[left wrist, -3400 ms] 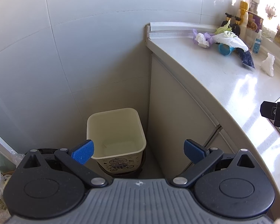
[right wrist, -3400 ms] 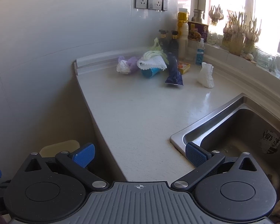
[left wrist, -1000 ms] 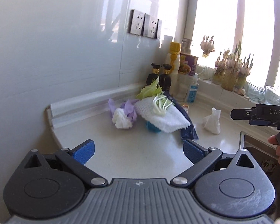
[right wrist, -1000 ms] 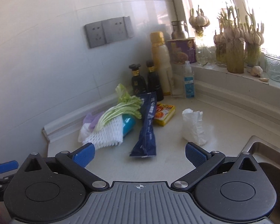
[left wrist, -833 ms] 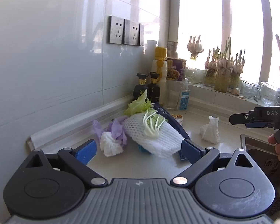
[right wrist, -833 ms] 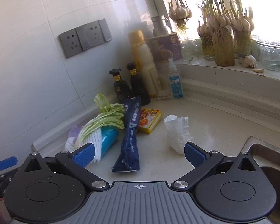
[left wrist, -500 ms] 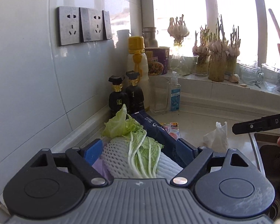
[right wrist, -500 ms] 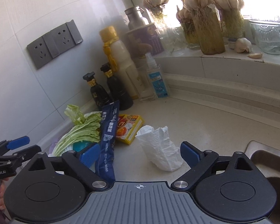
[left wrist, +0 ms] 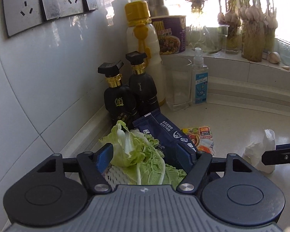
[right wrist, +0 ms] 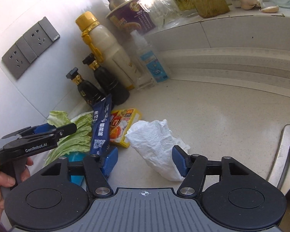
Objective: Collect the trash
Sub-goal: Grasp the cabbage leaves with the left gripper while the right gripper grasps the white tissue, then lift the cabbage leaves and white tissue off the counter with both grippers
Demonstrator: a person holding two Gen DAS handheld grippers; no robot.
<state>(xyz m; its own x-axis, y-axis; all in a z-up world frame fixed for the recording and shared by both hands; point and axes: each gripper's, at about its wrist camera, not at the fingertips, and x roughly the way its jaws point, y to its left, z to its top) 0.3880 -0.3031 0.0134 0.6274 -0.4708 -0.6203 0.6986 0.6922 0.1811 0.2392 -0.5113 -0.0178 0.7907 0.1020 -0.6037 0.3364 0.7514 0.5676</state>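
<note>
Both jaws have just been closing: left hand-held gripper (left wrist: 147,153) narrowing around the cabbage leaves (left wrist: 143,160), right hand-held gripper (right wrist: 145,161) around the crumpled tissue (right wrist: 154,143) on the surface (right wrist: 222,116); neither is visibly gripped yet, so pickup appears imminent.

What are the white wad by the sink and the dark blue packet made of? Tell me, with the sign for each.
White wad: looks like soft, matte tissue paper; it is crumpled, with a faint embossed texture. Dark blue packet: probably thin plastic film, slightly glossy; it has a serrated sealed end, printed text and a code, and it creases smoothly.
</note>
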